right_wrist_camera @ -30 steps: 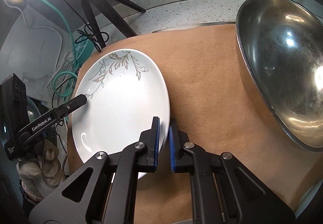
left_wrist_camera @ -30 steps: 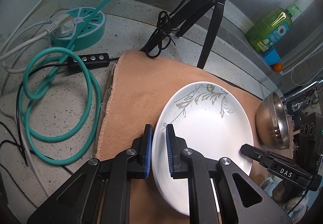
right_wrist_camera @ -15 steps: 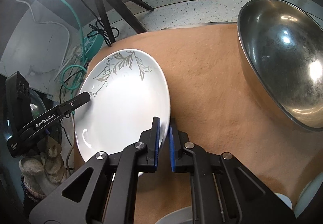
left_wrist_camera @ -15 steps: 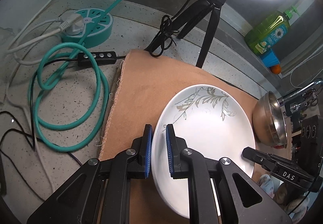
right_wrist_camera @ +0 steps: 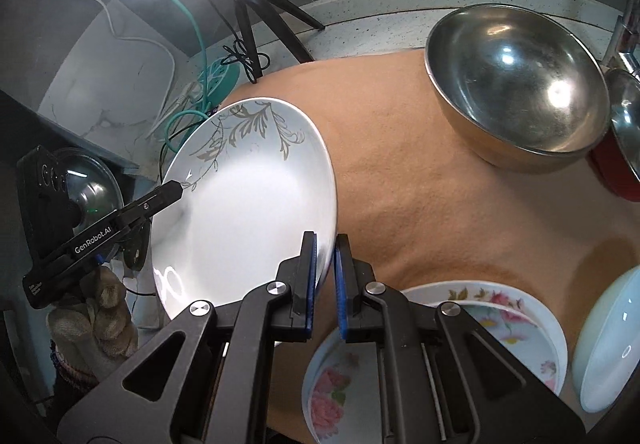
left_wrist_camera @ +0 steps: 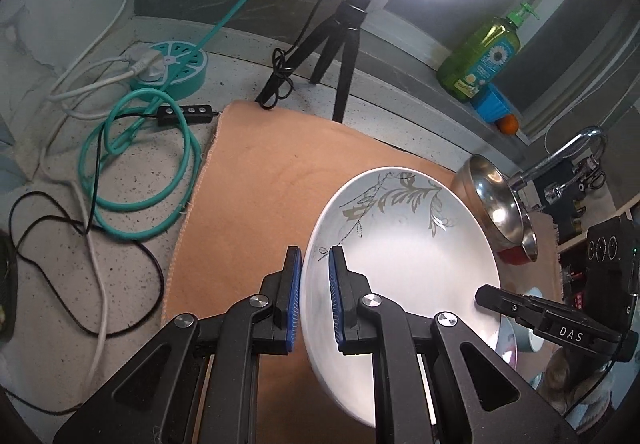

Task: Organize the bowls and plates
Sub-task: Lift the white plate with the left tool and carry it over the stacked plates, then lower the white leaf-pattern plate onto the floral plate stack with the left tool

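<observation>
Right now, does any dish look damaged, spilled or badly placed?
No damage or spill shows. The only oddity: the leaf-pattern plate is held tilted above the brown cloth, its opposite rims in the left gripper and right gripper.

- The plate [left_wrist_camera: 404, 256] looks like glossy white ceramic with a grey leaf print [right_wrist_camera: 256, 124].
- The steel bowl [right_wrist_camera: 516, 84] is polished metal, mirror-bright with faint scuffs.
- The cloth [left_wrist_camera: 272, 204] is matt tan fabric, softly napped, with a frayed edge.
- The bench [left_wrist_camera: 52, 204] is speckled stone, smooth.
- Each tool [left_wrist_camera: 314, 300] [right_wrist_camera: 325, 284] is matt black plastic with ribbed blue pads [left_wrist_camera: 295, 296].
- The soap bottle [left_wrist_camera: 480, 60] is clear green plastic.
</observation>
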A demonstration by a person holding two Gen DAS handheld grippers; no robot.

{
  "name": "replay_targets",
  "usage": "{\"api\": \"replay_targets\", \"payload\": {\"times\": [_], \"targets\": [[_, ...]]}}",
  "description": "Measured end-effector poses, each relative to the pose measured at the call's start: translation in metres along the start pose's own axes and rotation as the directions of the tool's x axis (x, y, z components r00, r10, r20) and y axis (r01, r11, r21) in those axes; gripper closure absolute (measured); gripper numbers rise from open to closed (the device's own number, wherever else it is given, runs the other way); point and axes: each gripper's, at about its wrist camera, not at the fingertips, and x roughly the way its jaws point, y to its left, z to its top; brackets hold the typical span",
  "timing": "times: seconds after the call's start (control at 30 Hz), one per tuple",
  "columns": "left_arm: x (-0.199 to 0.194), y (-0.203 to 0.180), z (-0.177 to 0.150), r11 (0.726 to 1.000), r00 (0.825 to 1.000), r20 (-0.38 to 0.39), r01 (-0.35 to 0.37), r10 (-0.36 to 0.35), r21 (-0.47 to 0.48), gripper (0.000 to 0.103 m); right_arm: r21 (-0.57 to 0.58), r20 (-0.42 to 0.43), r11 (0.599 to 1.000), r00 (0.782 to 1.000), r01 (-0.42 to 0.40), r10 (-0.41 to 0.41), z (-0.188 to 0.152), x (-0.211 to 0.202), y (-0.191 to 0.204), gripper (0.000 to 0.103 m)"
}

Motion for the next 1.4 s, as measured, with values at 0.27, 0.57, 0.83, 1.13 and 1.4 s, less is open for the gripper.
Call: {"api": "replay_targets", "payload": {"times": [0.27, 0.57, 0.83, 1.13, 1.4], "targets": [[-0.011, -0.046, -0.027, 0.996, 0.998, -0.008, 0.055, -0.054, 0.066, 0.091, 0.027, 0.028, 0.999, 0.999, 0.025, -0.026, -0.032, -0.044, -0.03, 0.094], [-0.004, -0.085, -0.062, 0.986, 0.993, -0.074, 0.099, -0.09, 0.134, 0.091, 0.071, 0.024, 0.994, 0.996, 0.079, -0.08, -0.069, -0.076, -0.07, 0.094], [0.01, -0.113, -0.084, 0.975, 0.987, -0.141, 0.108, -0.081, 0.196, 0.091, 0.107, 0.002, 0.988, 0.994, 0.111, -0.112, -0.094, -0.084, -0.098, 0.094], [0.018, -0.123, -0.096, 0.968, 0.984, -0.172, 0.093, -0.053, 0.232, 0.091, 0.118, -0.022, 0.985, 0.992, 0.123, -0.121, -0.109, -0.082, -0.109, 0.094], [0.024, -0.124, -0.102, 0.967, 0.982, -0.185, 0.084, -0.04, 0.24, 0.091, 0.115, -0.038, 0.985, 0.991, 0.132, -0.128, -0.115, -0.08, -0.112, 0.094]]}}
